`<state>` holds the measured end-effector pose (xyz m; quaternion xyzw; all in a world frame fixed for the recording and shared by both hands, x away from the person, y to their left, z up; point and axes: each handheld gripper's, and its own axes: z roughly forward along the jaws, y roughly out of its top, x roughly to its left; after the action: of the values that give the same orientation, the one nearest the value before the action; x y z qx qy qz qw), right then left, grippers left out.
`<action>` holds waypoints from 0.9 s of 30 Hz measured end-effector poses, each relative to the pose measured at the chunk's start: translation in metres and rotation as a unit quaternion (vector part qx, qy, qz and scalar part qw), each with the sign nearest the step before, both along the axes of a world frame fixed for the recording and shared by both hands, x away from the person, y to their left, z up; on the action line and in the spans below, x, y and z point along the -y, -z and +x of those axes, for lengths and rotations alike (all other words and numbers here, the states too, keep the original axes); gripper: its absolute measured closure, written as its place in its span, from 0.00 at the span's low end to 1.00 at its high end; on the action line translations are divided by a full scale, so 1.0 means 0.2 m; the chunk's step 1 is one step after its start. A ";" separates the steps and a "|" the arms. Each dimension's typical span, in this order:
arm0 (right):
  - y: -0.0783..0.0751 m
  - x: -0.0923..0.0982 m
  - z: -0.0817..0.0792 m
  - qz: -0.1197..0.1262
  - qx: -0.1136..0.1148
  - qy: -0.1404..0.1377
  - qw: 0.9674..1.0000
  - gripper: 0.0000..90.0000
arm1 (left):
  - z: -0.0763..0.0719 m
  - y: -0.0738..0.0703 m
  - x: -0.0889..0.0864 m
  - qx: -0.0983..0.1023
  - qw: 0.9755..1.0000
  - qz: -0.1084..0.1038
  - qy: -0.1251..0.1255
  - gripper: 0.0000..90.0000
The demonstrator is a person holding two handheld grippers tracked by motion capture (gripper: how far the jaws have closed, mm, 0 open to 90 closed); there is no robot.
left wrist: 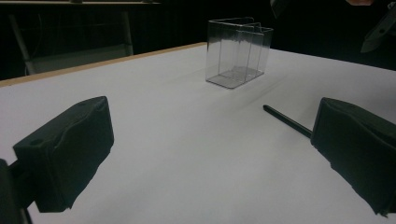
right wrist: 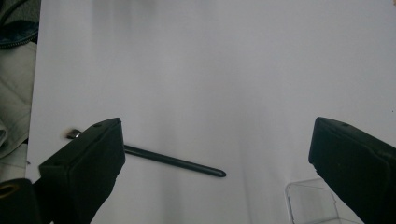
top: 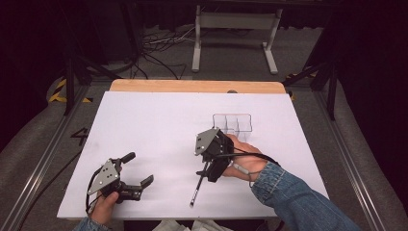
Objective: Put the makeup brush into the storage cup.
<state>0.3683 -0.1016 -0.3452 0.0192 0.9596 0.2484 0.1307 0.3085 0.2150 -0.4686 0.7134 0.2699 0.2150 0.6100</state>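
Note:
A black pen (top: 196,188) lies on the white table (top: 159,125) near its front edge, with its pointed tip toward the box. My right gripper (top: 210,169) hovers over the pen's upper end, jaws pointing down and spread wide. In the right gripper view that gripper (right wrist: 215,163) is open with the pen (right wrist: 173,161) lying on the table between its jaws, untouched. My left gripper (top: 138,168) rests low at the front left, open and empty. In the left gripper view it (left wrist: 210,154) faces the pen (left wrist: 286,120) and a clear plastic compartment box (left wrist: 238,51).
The clear box (top: 232,122) stands just behind the right hand, and its corner (right wrist: 310,200) shows under the right jaw. A wooden strip (top: 197,86) edges the table's far side. White cloth or paper (right wrist: 14,93) lies off the front edge.

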 end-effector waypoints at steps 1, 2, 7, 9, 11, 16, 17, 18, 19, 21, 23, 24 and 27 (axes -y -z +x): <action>0.00 -0.01 0.00 -0.008 -0.001 -0.001 1.000 0.05 | 0.00 0.00 0.00 0.000 1.000 0.000 0.000 0.00; 0.00 -0.02 0.00 -0.014 -0.004 -0.003 1.000 0.05 | 0.00 0.00 0.00 -0.002 1.000 0.000 -0.004 0.00; -0.01 -0.04 0.00 -0.045 -0.015 -0.005 0.999 0.05 | 0.00 0.00 0.00 -0.003 1.000 0.004 -0.005 0.00; -0.02 -0.05 0.00 -0.059 -0.022 -0.012 0.998 0.05 | 0.00 0.00 0.00 -0.003 1.000 0.004 -0.004 0.00; -0.02 -0.06 0.01 -0.067 -0.026 -0.016 0.997 0.05 | 0.00 0.00 0.00 -0.002 1.000 0.003 -0.006 0.00; -0.01 -0.10 0.01 -0.085 -0.026 -0.024 0.996 0.06 | 0.00 0.00 0.00 -0.003 1.000 0.004 -0.004 0.00; -0.01 -0.10 0.01 -0.090 -0.027 -0.027 0.995 0.06 | 0.00 0.00 0.00 -0.002 1.000 0.002 -0.005 0.00; -0.01 -0.11 0.01 -0.093 -0.028 -0.030 0.995 0.06 | 0.00 0.00 0.00 -0.002 1.000 0.001 -0.005 0.00; -0.01 -0.12 0.01 -0.098 -0.030 -0.034 0.994 0.06 | 0.00 0.00 0.00 -0.002 1.000 0.002 -0.004 0.00; 0.00 -0.12 0.01 -0.107 -0.032 -0.040 0.993 0.06 | 0.00 0.00 0.00 -0.002 1.000 -0.002 -0.005 0.00; 0.00 -0.13 0.02 -0.112 -0.036 -0.044 0.992 0.06 | 0.00 0.00 0.00 -0.001 1.000 0.000 -0.007 0.00; 0.01 -0.13 0.02 -0.115 -0.037 -0.046 0.992 0.07 | 0.00 0.00 0.00 -0.001 1.000 -0.001 -0.008 0.00; 0.02 -0.14 0.03 -0.126 -0.038 -0.048 0.990 0.07 | 0.01 0.00 0.00 0.000 1.000 -0.005 -0.012 0.00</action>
<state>0.3742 -0.0744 -0.3483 -0.0344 0.9873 0.1305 0.0834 0.3096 0.2144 -0.4676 0.7071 0.2792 0.2207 0.6110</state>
